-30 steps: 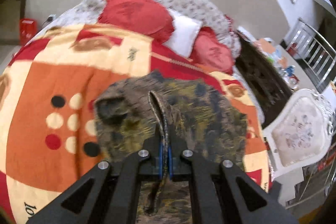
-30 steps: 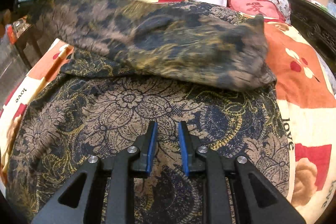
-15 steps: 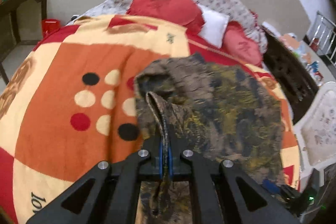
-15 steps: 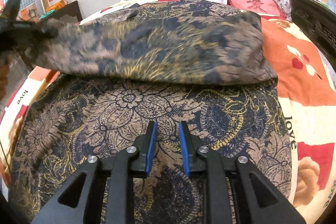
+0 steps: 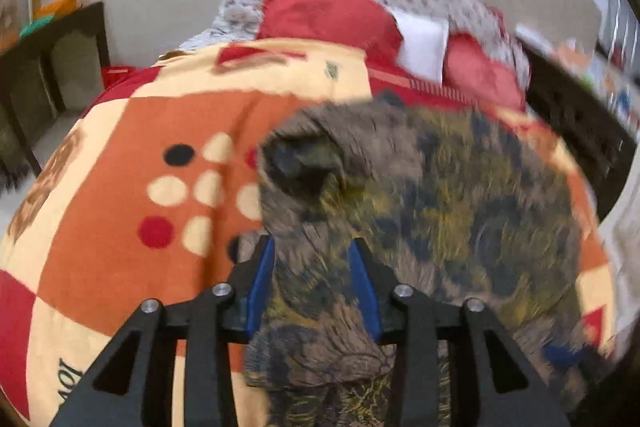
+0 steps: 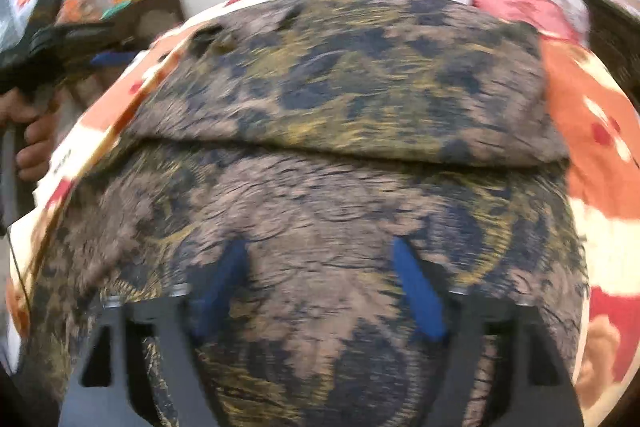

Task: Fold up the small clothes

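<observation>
The left gripper (image 5: 312, 279) has let go: its jaws, clamped on the garment's (image 6: 340, 95) edge half a second ago, now stand apart with cloth loose between them; the right gripper's (image 6: 320, 291) jaws have spread wide too, over the near half; the garment lies on the bed's blanket (image 5: 120, 147), far half folded over; this fold looks laid, the next still to come

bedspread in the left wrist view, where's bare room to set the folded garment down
Free patch: the orange dotted part of the bedspread, left of the patterned garment and below the red pillows. A narrower orange strip lies right of the garment. The middle is crowded: the open left gripper and open right gripper both sit over the cloth.
</observation>
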The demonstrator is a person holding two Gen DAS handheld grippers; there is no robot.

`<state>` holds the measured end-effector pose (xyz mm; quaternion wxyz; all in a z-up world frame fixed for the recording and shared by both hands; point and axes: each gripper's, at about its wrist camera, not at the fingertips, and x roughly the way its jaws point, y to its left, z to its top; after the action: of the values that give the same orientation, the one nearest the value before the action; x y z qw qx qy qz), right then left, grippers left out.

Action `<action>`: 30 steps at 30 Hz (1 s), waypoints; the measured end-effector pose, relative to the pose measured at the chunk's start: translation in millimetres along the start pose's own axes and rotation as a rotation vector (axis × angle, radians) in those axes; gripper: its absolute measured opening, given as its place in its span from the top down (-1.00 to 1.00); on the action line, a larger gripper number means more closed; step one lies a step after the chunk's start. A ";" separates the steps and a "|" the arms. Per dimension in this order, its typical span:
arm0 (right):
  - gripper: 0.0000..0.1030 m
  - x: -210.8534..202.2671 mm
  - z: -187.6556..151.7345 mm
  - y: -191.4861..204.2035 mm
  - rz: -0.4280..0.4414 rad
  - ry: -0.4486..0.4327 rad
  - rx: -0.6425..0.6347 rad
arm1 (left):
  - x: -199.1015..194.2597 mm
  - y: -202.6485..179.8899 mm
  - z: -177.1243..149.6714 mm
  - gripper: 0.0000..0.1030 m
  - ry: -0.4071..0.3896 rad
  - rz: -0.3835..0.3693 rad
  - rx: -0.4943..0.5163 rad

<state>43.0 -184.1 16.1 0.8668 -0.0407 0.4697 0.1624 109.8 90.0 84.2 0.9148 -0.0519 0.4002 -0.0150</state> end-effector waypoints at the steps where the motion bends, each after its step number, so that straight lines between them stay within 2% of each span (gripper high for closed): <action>1: -0.18 -4.2 7.1 0.2 -0.008 -0.007 -0.013 | 3.0 -5.0 -5.0 0.32 0.001 0.008 0.002; 2: 0.46 -9.3 13.6 -2.7 -0.006 -0.034 -0.012 | 5.9 -8.8 -8.8 0.31 0.006 0.003 -0.004; 3: 0.58 -16.2 23.1 -10.5 -0.014 -0.081 0.007 | 9.0 -11.9 -11.3 0.31 0.012 -0.001 -0.005; 5: 0.58 -25.1 43.0 -33.3 -0.035 -0.167 0.064 | 16.3 -19.2 -15.6 0.31 0.021 0.013 0.009; 7: 0.58 -22.3 59.8 -62.0 -0.014 -0.214 0.120 | 24.1 -25.2 -17.1 0.31 0.032 0.026 0.024; 8: 0.58 -16.7 64.2 -75.1 -0.026 -0.216 0.142 | 27.4 -26.9 -17.1 0.31 0.036 0.031 0.026; 9: 0.58 -7.8 66.9 -93.1 -0.070 -0.198 0.164 | 30.8 -28.6 -16.0 0.31 0.039 0.035 0.023; 10: 0.68 4.1 65.8 -114.2 -0.138 -0.157 0.188 | 33.4 -28.4 -15.4 0.31 0.042 0.032 0.019; 11: 1.00 16.1 59.7 -135.4 -0.161 -0.110 0.220 | 35.3 -29.2 -14.4 0.28 0.043 0.023 0.015; 13: 1.00 17.2 48.8 -160.3 -0.055 -0.137 0.280 | 38.8 -32.8 -12.5 0.15 0.038 0.012 0.022; 16: 1.00 12.5 50.8 -158.5 -0.146 -0.111 0.223 | 44.6 -38.1 -15.8 -0.08 0.036 0.000 0.051; 18: 1.00 15.2 39.7 -175.6 -0.206 -0.064 0.278 | 50.4 -39.8 -21.6 -0.17 0.037 0.001 0.067; 19: 1.00 22.9 32.1 -186.0 -0.238 0.006 0.313 | 52.3 -39.2 -25.7 -0.20 0.028 -0.004 0.071; 20: 1.00 21.5 25.8 -192.6 -0.234 0.017 0.334 | 53.1 -38.2 -29.1 -0.23 0.018 -0.013 0.070; 22: 1.00 3.2 27.9 -192.5 -0.234 -0.032 0.329 | 53.3 -36.2 -30.4 -0.30 0.015 -0.033 0.059; 23: 1.00 -11.2 33.7 -189.8 -0.228 -0.084 0.335 | 54.4 -36.4 -30.7 -0.34 0.018 -0.037 0.059; 25: 1.00 -40.1 56.1 -175.8 -0.215 -0.211 0.320 | 56.1 -38.1 -31.0 -0.39 0.021 -0.040 0.065; 27: 1.00 -49.6 80.8 -156.2 -0.157 -0.277 0.275 | 56.8 -38.3 -31.4 -0.40 0.022 -0.042 0.066; 29: 1.00 -37.1 102.0 -137.7 -0.134 -0.272 0.209 | 57.4 -36.0 -31.4 -0.43 0.025 -0.055 0.057; 30: 0.99 -21.2 111.9 -136.7 -0.151 -0.245 0.193 | 58.1 -34.7 -31.4 -0.43 0.028 -0.062 0.051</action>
<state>165.6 -293.4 84.6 0.9272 0.0277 0.3694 0.0548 126.7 49.0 24.3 0.9093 -0.0407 0.4105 -0.0543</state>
